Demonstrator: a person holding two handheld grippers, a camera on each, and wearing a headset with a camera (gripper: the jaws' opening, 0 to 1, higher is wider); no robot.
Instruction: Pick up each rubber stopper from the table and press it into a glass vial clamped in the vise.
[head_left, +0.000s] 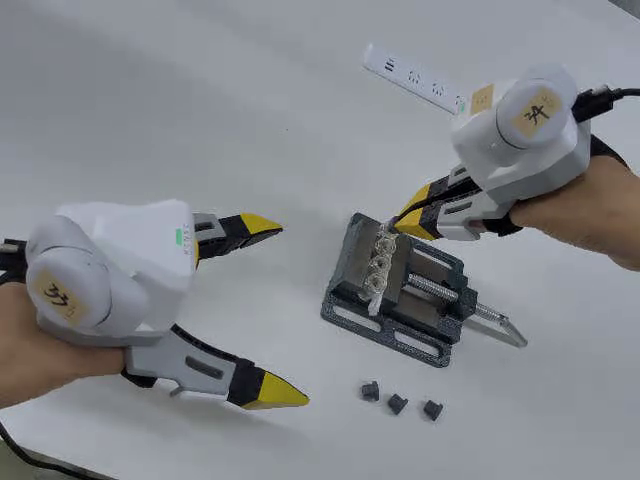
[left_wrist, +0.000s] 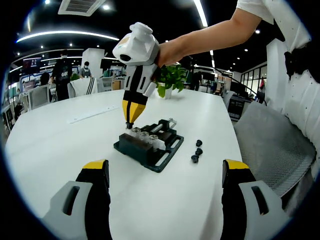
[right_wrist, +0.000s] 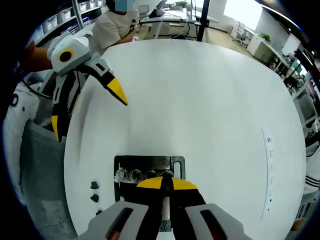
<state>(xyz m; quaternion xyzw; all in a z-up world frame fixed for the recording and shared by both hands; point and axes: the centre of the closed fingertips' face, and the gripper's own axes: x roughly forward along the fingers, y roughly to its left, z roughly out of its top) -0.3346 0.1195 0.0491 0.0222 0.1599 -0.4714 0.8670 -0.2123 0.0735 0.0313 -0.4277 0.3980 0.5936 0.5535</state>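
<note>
Head view shows the right tongs (head_left: 400, 222) with their jaws drawn together, yellow tips down at the far end of the row of glass vials (head_left: 380, 262) clamped in the vise (head_left: 400, 300); whether a stopper sits between the tips cannot be told. Seen from the right gripper view, the same closed tips lie over the rightmost vial, with the other two mouths bare beside them to the left. The left tongs (head_left: 265, 310) hang wide open and hold nothing, off to the left of the vise and well apart from it. Three dark rubber stoppers (head_left: 397, 403) lie loose in a short row on the white table (head_left: 200, 100), just in front of the vise and to the right of the left tongs' nearer jaw, touching neither; in the left gripper view they lie ahead between the spread jaws, closer to the right-hand one. Each tool's rounded body carries a tan sticker (head_left: 537, 108) with a handwritten mark I cannot read; small green lettering on the left tool is too fine to make out. A white power strip (head_left: 415, 78) lies on the far table behind the right tongs; its markings are illegible.
</note>
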